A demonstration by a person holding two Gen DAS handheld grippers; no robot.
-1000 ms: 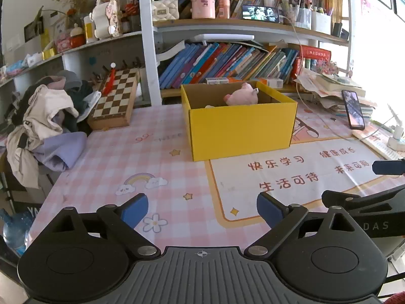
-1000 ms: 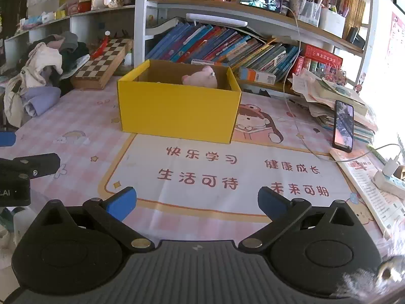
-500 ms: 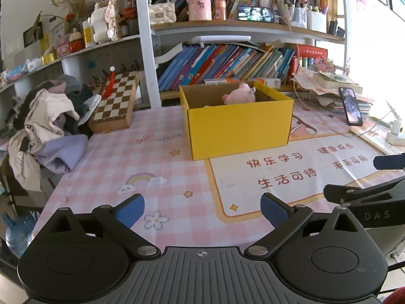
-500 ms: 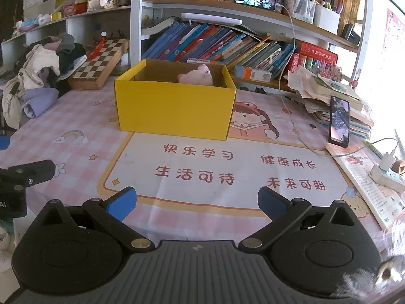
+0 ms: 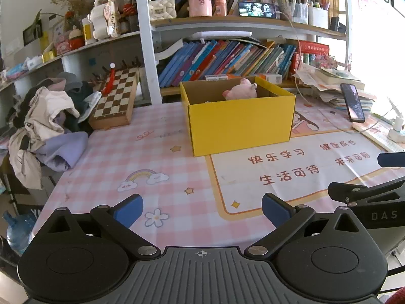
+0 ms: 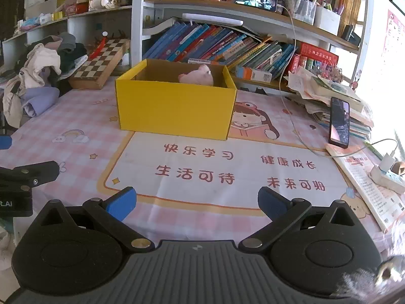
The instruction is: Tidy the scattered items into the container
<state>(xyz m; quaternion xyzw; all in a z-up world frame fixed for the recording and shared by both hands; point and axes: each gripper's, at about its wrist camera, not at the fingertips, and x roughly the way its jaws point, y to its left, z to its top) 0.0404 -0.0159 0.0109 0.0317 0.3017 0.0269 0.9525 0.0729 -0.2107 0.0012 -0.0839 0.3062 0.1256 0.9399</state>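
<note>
A yellow cardboard box (image 5: pixel 240 124) stands open on the pink checked tablecloth, with a pink plush pig (image 5: pixel 240 91) inside it. It also shows in the right wrist view (image 6: pixel 174 109), with the pig (image 6: pixel 197 75) at its back. My left gripper (image 5: pixel 202 209) is open and empty, low over the table's near edge, well short of the box. My right gripper (image 6: pixel 197 201) is open and empty, also near the front edge. Each gripper shows at the side of the other's view.
A pile of clothes (image 5: pixel 48 124) and a chessboard case (image 5: pixel 115 101) lie at the left. A phone (image 6: pixel 339 121), a stack of papers, a cable and a power strip (image 6: pixel 387 174) sit at the right. Bookshelves stand behind the box.
Both grippers have drawn back and risen slightly from the box, which looks a little smaller. Both stay open and empty.
</note>
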